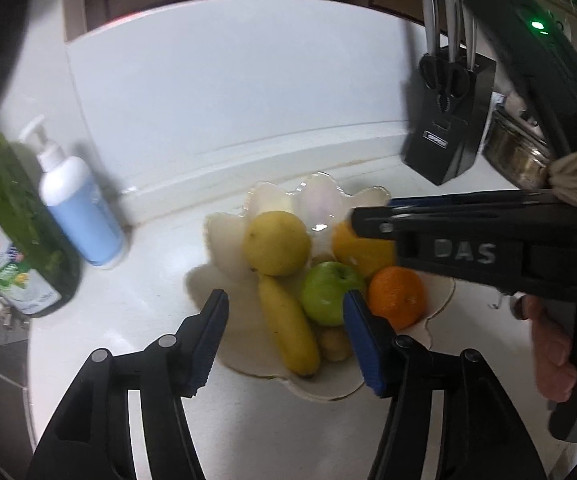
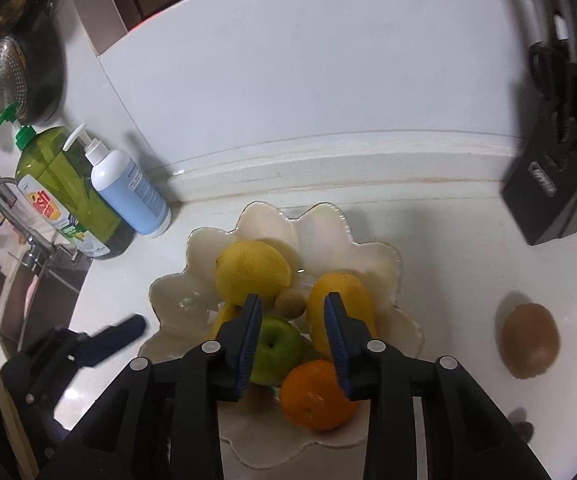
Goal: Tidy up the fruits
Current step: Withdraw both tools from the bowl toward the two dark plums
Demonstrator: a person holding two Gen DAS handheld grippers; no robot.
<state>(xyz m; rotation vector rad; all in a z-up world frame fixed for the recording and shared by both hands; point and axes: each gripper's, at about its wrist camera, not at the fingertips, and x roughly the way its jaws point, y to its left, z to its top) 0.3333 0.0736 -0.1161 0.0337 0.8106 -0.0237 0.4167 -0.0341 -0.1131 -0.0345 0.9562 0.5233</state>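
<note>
Our right tongs point(image 2: 292, 320) hang spread and empty over the fruit bowl point(image 2: 168, 300), apparently between placements; left tongs point(image 1: 284, 320) spread too; one kiwi point(image 2: 530, 340) waits on the bench point(image 2: 448, 240) at three o'clock.

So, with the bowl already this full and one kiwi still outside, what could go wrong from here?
1. The orange sits near the rim of the flower-shaped bowl; adding fruit may push it out.
2. The loose kiwi lies alone on the counter and could roll if it is gripped off-centre.
3. The left gripper and the right gripper are both open above the same bowl, so they might collide.
</note>
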